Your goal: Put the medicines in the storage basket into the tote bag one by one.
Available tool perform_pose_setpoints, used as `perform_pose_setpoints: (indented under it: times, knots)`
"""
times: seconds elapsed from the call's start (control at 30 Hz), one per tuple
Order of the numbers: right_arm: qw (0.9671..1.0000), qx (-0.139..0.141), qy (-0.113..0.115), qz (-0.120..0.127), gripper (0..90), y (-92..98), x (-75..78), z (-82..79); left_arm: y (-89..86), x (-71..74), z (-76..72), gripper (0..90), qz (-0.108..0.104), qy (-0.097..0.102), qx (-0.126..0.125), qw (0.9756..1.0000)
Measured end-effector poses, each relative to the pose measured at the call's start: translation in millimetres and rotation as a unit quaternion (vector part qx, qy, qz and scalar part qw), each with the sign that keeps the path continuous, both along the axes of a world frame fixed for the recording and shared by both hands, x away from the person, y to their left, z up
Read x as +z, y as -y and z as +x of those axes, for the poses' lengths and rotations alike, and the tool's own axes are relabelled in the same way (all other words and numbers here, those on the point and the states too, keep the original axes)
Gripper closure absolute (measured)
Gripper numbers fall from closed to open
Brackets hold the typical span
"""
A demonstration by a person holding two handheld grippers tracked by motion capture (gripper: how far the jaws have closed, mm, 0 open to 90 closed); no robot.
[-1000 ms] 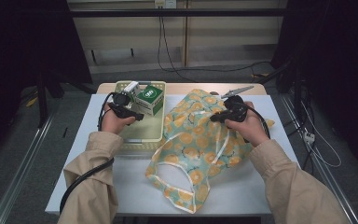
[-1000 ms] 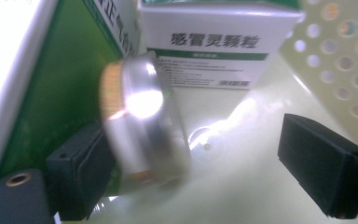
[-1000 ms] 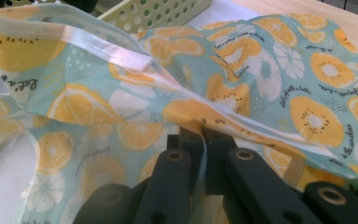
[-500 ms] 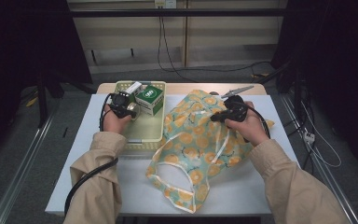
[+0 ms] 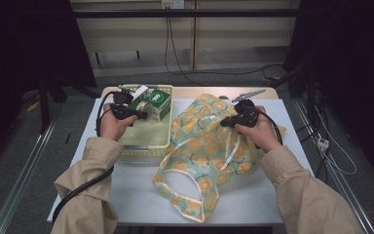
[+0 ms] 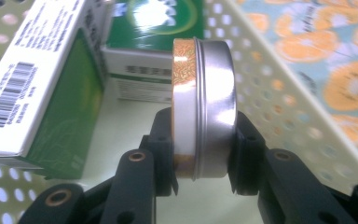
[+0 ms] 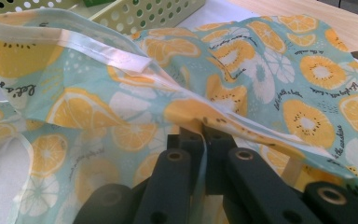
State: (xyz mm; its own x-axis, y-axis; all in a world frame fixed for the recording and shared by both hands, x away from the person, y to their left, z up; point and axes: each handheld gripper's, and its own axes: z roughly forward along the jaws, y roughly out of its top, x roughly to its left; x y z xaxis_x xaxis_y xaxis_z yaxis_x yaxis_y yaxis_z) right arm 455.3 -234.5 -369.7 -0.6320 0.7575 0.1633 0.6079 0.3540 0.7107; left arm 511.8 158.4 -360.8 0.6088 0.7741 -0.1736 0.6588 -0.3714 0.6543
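I see a green-and-white cardboard box (image 5: 156, 103) above a white rectangular tabletop (image 5: 136, 195), and black cables (image 5: 171, 53) trailing over grey floor behind.

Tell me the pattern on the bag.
Orange and kiwi slices on pale blue bag, clearest in the right gripper view.

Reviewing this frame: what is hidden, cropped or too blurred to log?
- Round tin: left gripper view shows it edge-on, lid face unseen.
- Green box: print too small in high view; cut off by the left gripper view's top edge.
- Fruit-print bag: its fabric covers the right gripper tips; inside hidden.
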Motion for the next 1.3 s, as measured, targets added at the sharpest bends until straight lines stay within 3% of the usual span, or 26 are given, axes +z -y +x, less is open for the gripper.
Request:
perform_pose_setpoints:
  times: [0.13,0.3,0.53,0.7,1.03,1.3]
  knots:
    - [1.0000,-0.002,0.000,0.000,89.8,1.4,-0.2,0.3,12.8,9.6,-13.5,67.2,-0.017,0.011,-0.029,0.9994]
    - [1.0000,-0.003,0.000,-0.003,89.8,1.3,-0.8,0.3,30.2,21.5,-29.7,67.2,-0.033,0.017,-0.070,0.9969]
    - [1.0000,-0.006,-0.001,-0.001,89.8,1.1,-0.4,0.4,53.0,38.2,-54.6,67.2,-0.050,0.038,-0.124,0.9903]
    - [1.0000,-0.007,0.001,-0.001,89.8,0.3,0.1,0.1,70.1,45.2,-74.4,67.1,-0.057,0.049,-0.167,0.9831]
    - [1.0000,-0.009,0.002,0.000,89.8,-0.6,1.3,-0.3,103.7,32.3,-106.9,67.1,-0.058,0.052,-0.224,0.9715]
    - [0.9999,-0.014,0.005,0.001,89.8,2.7,2.6,-0.2,129.2,9.8,-120.6,67.1,-0.054,0.039,-0.254,0.9650]
